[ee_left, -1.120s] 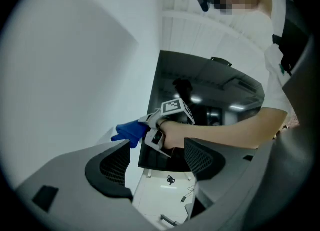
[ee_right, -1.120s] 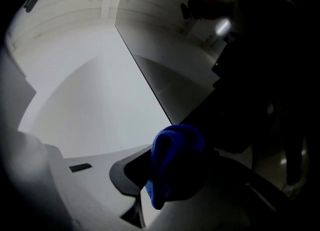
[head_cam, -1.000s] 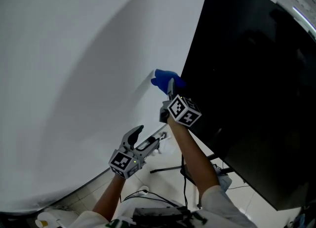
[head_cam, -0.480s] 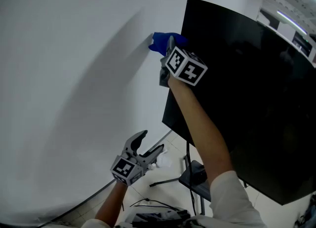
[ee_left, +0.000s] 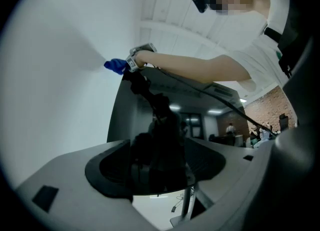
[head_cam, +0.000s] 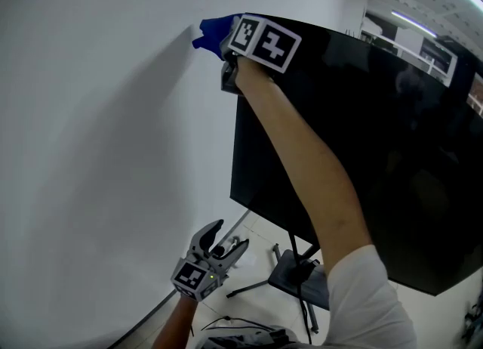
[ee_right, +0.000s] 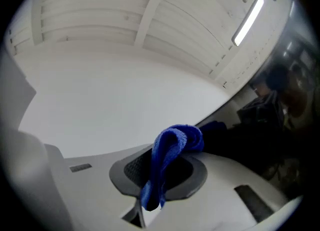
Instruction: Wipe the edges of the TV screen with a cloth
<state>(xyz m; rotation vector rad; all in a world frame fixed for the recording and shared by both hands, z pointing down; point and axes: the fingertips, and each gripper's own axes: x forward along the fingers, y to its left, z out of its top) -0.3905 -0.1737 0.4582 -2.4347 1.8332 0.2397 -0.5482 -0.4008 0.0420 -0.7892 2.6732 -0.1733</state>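
Observation:
A large black TV screen [head_cam: 377,143] stands on a stand beside a white wall. My right gripper [head_cam: 225,41] is raised to the screen's top left corner, shut on a blue cloth [head_cam: 212,32] that touches that corner. In the right gripper view the blue cloth [ee_right: 170,160] sticks up from between the closed jaws against the dark screen edge [ee_right: 260,125]. My left gripper [head_cam: 223,242] hangs low near the floor, open and empty. In the left gripper view the screen [ee_left: 165,120] fills the middle, with the cloth [ee_left: 116,66] far up at its corner.
The white wall [head_cam: 98,136] runs along the left, close to the screen's edge. The TV stand's legs and a cable [head_cam: 287,279] lie on the tiled floor below. Ceiling lights [head_cam: 400,19] reflect in the glass.
My right gripper has slid the cloth up the screen's left edge from mid-height to the top corner. The left gripper stayed low and open.

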